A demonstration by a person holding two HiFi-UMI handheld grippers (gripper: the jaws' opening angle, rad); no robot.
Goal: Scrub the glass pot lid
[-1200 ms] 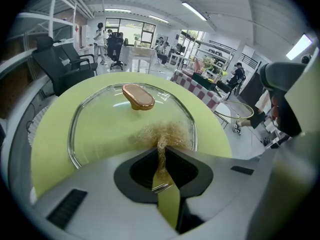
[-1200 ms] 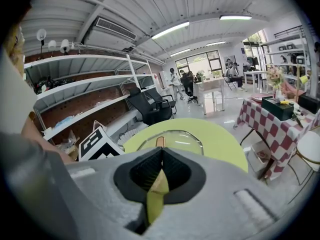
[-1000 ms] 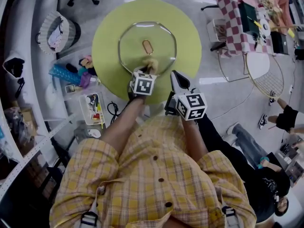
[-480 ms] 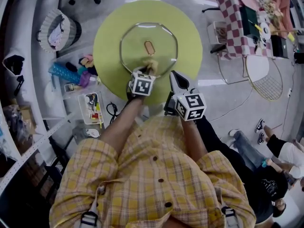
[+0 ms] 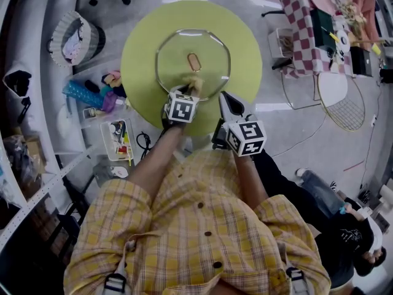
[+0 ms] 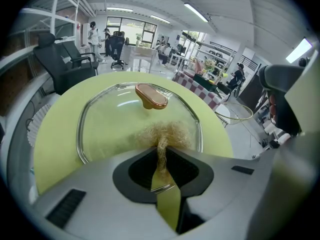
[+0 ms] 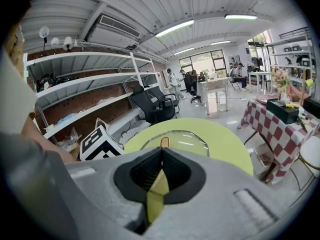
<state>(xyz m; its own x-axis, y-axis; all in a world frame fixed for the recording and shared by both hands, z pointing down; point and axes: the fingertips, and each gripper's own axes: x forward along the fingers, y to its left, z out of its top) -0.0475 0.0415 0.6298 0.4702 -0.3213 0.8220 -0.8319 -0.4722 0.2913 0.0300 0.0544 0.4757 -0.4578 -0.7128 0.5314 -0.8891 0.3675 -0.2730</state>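
Scourer [image 6: 167, 133] in left tongs [image 6: 161, 153], seemingly touching lid [image 6: 112, 116]

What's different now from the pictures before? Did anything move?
The left gripper slid a little leftward along the near edge of the glass lid, dragging the golden scrubber it pinches. A person on the floor at far right walked down the head view. The lid stayed on the green table; the right gripper stayed shut and empty.
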